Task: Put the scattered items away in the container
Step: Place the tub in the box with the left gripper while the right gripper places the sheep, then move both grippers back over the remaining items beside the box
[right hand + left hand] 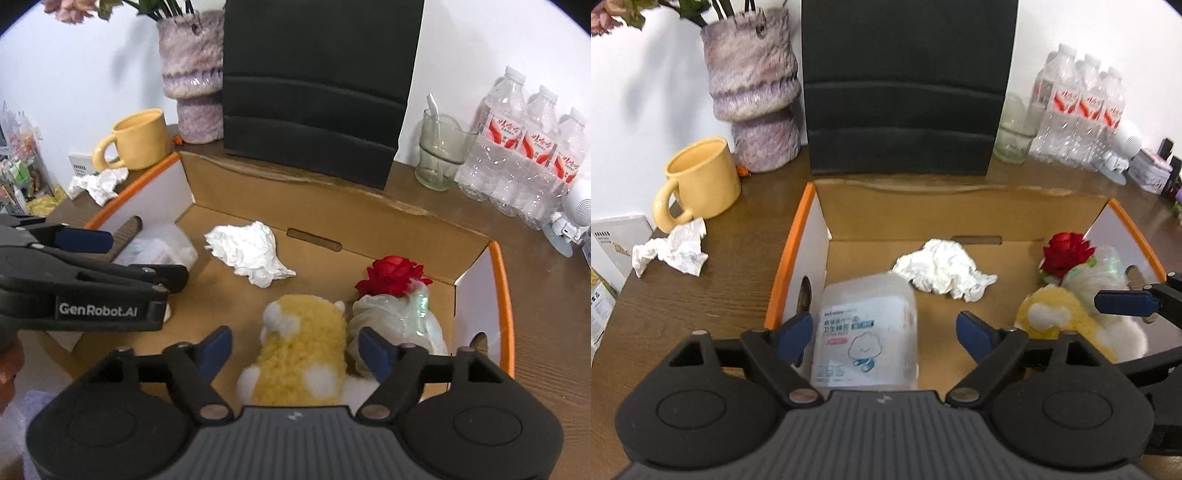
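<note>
Left gripper [884,334]: jaws spread wide, pads clear of the plastic pack [866,332] lying between them on the box floor.
Right gripper [295,350]: jaws apart around the yellow plush toy [303,354], not pressing it.
Box [798,236]: orange-edged walls close on each outer side; open floor ahead.
Ahead in box: crumpled tissue [942,269], red rose [393,275].
Still outside: crumpled paper [674,251] left of the box, beside the yellow mug [701,181].
Behind box: black bag [905,85], water bottles [524,147].
</note>
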`<control>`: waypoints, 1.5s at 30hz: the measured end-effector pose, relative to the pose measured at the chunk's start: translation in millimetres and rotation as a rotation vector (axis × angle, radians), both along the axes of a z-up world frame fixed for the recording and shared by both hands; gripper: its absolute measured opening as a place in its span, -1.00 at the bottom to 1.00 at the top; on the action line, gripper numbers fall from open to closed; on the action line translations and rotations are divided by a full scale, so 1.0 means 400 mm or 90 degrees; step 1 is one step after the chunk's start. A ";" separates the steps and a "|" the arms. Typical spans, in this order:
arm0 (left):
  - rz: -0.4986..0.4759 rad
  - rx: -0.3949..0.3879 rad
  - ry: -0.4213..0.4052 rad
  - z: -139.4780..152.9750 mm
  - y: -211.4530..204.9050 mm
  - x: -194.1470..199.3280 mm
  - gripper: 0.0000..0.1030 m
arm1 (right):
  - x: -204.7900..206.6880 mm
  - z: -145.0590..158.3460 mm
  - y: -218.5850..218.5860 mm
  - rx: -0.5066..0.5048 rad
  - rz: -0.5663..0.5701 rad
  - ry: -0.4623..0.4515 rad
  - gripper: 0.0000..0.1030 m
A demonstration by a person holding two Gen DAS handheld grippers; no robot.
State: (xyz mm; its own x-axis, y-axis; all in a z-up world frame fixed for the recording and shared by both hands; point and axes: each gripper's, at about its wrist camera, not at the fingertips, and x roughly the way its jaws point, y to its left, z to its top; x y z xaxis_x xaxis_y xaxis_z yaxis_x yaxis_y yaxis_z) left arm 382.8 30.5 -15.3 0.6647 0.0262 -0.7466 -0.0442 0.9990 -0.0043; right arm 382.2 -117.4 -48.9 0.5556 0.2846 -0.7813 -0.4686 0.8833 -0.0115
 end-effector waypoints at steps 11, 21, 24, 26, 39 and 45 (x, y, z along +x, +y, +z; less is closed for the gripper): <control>-0.027 -0.045 -0.140 0.126 0.035 -0.224 1.00 | -0.208 0.151 -0.087 0.061 0.032 -0.111 1.00; -0.011 -0.054 -0.212 0.072 0.089 -0.481 1.00 | -0.422 0.124 -0.172 0.109 0.048 -0.153 1.00; 0.000 -0.082 -0.201 0.039 0.104 -0.534 1.00 | -0.472 0.089 -0.182 0.113 0.044 -0.150 1.00; 0.007 -0.085 -0.201 0.024 0.108 -0.563 1.00 | -0.504 0.064 -0.186 0.108 0.039 -0.153 1.00; 0.024 -0.100 -0.204 -0.048 0.076 -0.649 1.00 | -0.615 -0.051 -0.167 0.123 0.023 -0.130 1.00; 0.022 -0.100 -0.203 -0.052 0.072 -0.648 1.00 | -0.612 -0.055 -0.163 0.122 0.026 -0.128 1.00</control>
